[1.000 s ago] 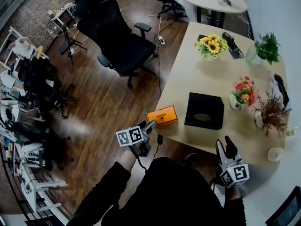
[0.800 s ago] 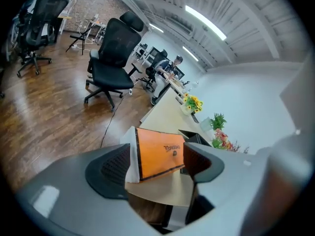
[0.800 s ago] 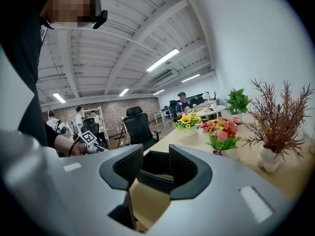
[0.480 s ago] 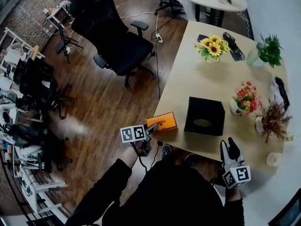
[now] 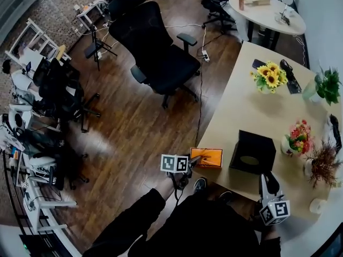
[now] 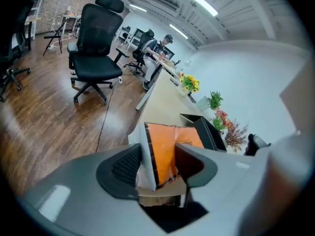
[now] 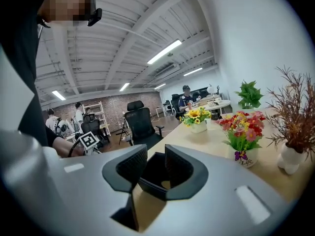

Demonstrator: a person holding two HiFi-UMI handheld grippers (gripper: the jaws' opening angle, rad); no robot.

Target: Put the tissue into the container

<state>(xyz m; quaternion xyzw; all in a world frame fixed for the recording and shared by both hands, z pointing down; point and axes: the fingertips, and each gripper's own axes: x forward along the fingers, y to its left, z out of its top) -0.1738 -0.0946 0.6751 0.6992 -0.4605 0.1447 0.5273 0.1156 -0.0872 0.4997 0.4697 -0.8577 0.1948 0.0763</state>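
The left tool is closed on the orange tissue pack, which is clamped edge-on between its two pads; its jaws have just been closing. The pack is held at the near left corner of the surface, just left of the black container and apart from it. The right tool is set at the container's near right corner. Its jaws have also just been closing and are narrowed onto that corner, so that the black wall fills the gap between the pads. The container is stood upright on the surface with its oval slot turned upward. Right of the container, a pot of pink and red flowers and a white vase of dry twigs are placed near it. Farther beyond the container, a bunch of sunflowers and a green plant are seen on the same surface. Left of and beyond the container, a black office chair is stood on the wooden floor, and a round table is seen farthest off.
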